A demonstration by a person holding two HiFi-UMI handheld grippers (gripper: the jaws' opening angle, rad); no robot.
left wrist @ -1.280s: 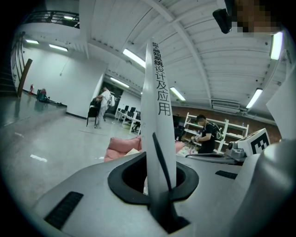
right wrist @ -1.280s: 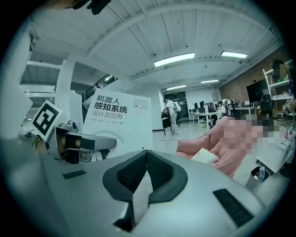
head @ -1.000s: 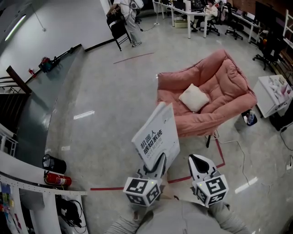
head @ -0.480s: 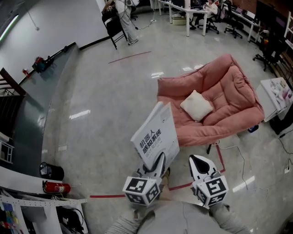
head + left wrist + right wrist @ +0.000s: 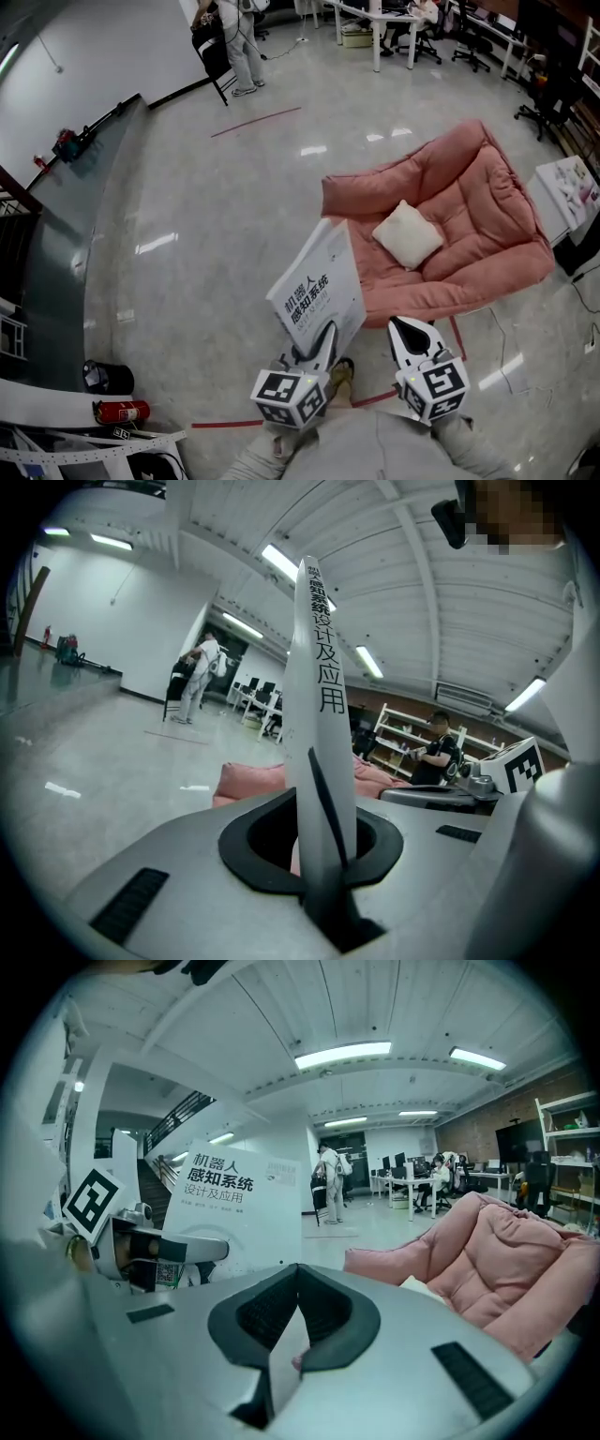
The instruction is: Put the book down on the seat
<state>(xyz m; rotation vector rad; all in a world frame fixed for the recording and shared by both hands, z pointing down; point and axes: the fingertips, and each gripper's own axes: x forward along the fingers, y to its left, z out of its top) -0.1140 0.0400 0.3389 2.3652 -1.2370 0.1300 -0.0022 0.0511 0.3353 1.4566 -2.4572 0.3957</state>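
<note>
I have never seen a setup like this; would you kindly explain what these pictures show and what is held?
No robot: a person holds a two-jaw gripper in each hand. One picture comes from a camera on the person's head, looking down; the other two from cameras riding on each gripper, looking along its jaws. The left gripper clamps a white book, held upright. The right gripper is shut and empty. Ahead stands a pink seat with a cream cushion lying on it; the book is not there yet.
</note>
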